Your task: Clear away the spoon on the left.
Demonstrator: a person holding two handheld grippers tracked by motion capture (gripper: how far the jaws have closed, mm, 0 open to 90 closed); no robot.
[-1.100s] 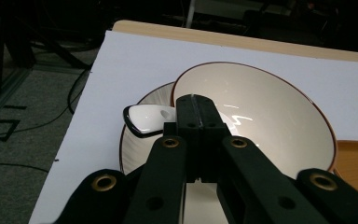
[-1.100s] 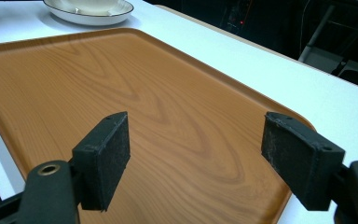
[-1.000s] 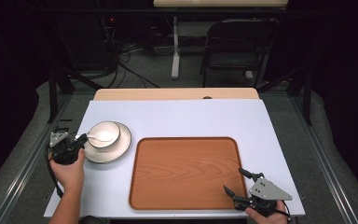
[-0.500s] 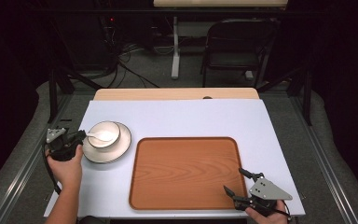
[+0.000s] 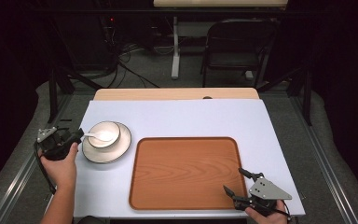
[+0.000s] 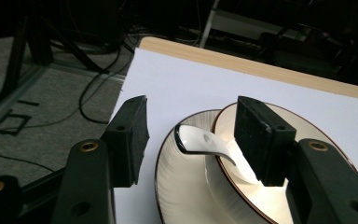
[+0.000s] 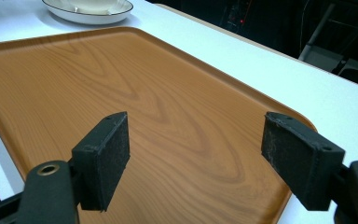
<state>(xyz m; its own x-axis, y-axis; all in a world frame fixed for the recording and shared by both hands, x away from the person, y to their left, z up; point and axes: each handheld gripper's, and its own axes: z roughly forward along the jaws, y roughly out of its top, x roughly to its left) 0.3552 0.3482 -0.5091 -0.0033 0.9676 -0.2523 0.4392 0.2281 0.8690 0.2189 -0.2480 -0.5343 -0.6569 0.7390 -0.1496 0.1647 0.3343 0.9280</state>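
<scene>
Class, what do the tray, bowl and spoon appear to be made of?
Tray: wood or wood-look laminate, showing grain with a smooth matte finish. Bowl: likely glazed ceramic, glossy white with a dark rim line. Spoon: probably glazed ceramic too, white and shiny.

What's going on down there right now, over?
Left tongs open at the bowl's spoon. Right tongs open over the bare tray. Nothing blocking.

Each hand-held gripper is black, with two thick arms ending in blocky, rough-faced pads and brass-coloured rivets at the joints. The left hand-held gripper point(image 5: 77, 136) has a small grey plate on top and a black cable looping below the hand. The right hand-held gripper point(image 5: 239, 181) carries a grey three-cornered plate dotted with dark screw holes. The person's forearms are bare, with no sleeves visible.
</scene>
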